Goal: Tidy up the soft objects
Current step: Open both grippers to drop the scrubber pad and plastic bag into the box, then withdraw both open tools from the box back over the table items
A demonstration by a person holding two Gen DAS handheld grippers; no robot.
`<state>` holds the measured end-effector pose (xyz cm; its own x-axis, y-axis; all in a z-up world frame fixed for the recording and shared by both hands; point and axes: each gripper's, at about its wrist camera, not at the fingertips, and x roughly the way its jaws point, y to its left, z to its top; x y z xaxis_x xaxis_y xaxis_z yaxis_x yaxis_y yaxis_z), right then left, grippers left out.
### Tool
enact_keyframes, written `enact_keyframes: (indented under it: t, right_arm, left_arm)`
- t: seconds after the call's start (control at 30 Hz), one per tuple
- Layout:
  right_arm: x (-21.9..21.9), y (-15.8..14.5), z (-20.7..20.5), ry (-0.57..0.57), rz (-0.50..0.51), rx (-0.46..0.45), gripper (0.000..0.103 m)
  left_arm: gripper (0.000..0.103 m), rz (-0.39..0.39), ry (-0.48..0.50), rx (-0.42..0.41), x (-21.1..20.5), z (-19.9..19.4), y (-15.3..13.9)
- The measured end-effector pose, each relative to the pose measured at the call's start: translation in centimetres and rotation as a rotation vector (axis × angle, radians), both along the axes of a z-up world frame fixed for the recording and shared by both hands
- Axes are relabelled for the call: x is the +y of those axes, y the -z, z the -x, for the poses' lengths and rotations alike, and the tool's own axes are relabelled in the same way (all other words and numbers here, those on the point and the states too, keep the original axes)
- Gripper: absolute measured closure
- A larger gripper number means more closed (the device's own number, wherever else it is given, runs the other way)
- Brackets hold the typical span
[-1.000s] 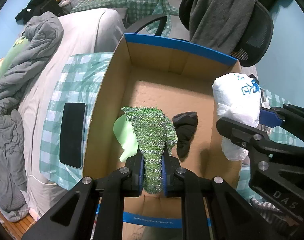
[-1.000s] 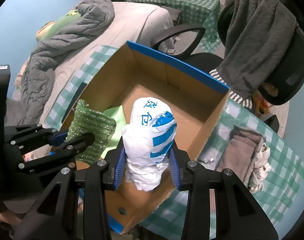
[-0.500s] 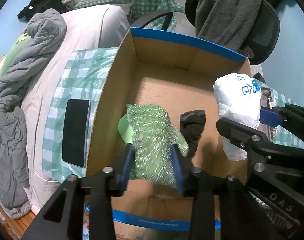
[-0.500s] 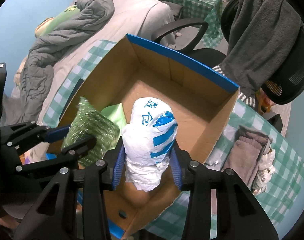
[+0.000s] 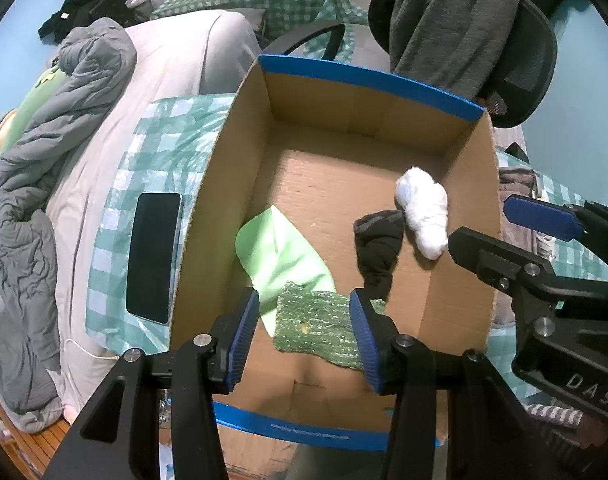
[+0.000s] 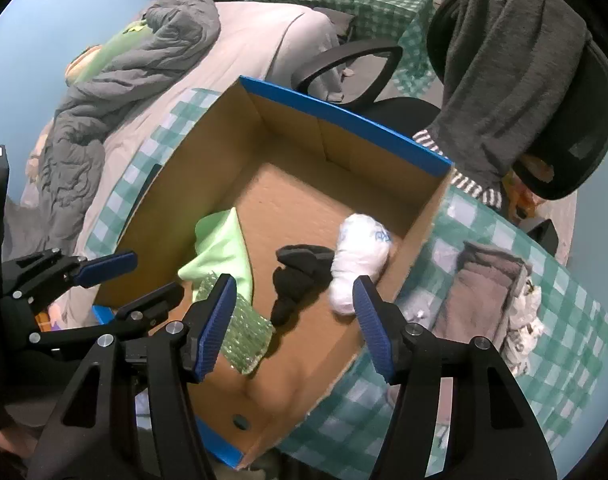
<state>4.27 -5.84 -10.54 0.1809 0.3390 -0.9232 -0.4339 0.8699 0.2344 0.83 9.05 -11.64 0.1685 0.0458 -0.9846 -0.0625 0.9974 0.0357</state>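
An open cardboard box (image 5: 368, 80) (image 6: 344, 116) with blue-taped rims holds a green sparkly pad (image 5: 324, 324) (image 6: 243, 336), a pale green cloth (image 5: 279, 252) (image 6: 223, 248), a black sock (image 5: 378, 248) (image 6: 299, 276) and a white wrapped bundle (image 5: 424, 212) (image 6: 360, 260). My left gripper (image 5: 306, 336) hovers over the green pad lying on the box floor; its jaws are opening and the pads do not touch it. My right gripper (image 6: 293, 320) hangs above the sock and bundle, jaws opening, nothing between them.
A black phone (image 5: 153, 256) lies on the checked cloth left of the box. A bed with a grey duvet (image 5: 43, 184) is further left. An office chair draped with a grey towel (image 6: 516, 72) stands behind. Folded brown cloth (image 6: 480, 292) lies right of the box.
Both grippers opened. The green pad dropped from the left gripper onto the box floor, and the white bundle fell from the right gripper into the box beside the sock.
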Motion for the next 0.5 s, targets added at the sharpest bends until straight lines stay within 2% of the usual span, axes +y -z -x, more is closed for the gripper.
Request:
enact_keyframes:
  t: [0.5]
  right_arm:
    - [-4.4,-1.2,1.1,0.081,-0.007,-0.015,0.041]
  left_arm:
    - [0.055,0.019,0.061,-0.023,-3.9,0.3,-1.8]
